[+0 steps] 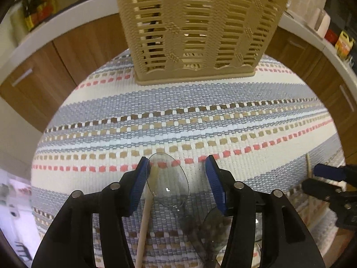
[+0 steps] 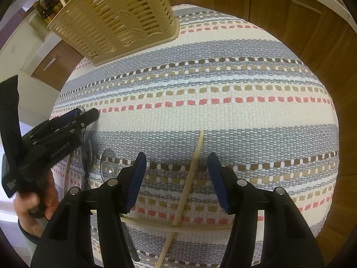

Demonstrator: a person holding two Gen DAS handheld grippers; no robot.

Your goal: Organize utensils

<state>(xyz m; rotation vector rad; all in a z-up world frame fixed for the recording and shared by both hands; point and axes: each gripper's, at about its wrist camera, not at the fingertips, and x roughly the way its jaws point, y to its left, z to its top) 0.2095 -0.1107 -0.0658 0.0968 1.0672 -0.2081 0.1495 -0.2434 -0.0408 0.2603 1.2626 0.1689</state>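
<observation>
We hold our left gripper tilted down over a clear plastic spoon that lies on the striped woven cloth covering the table; its jaws stand spread to either side of the spoon's bowl, and we judge the pads are not pressing on it, so nothing is held yet. A wooden stick runs just beside the left pad, close enough that a careless closing might catch it too. Our right gripper is likewise spread and empty, straddling a second wooden stick that lies slanted on the cloth, so each hand seems lined up on its own utensil. The beige slatted basket stands upright at the far side of the cloth, well apart from the utensils, presumably where they are to go. The left view shows the basket's front wall squarely and another clear spoon under the right finger; the right view alone shows the hand holding the left tool, two clear spoons beside it, and a further stick crossing beneath the slanted one.
</observation>
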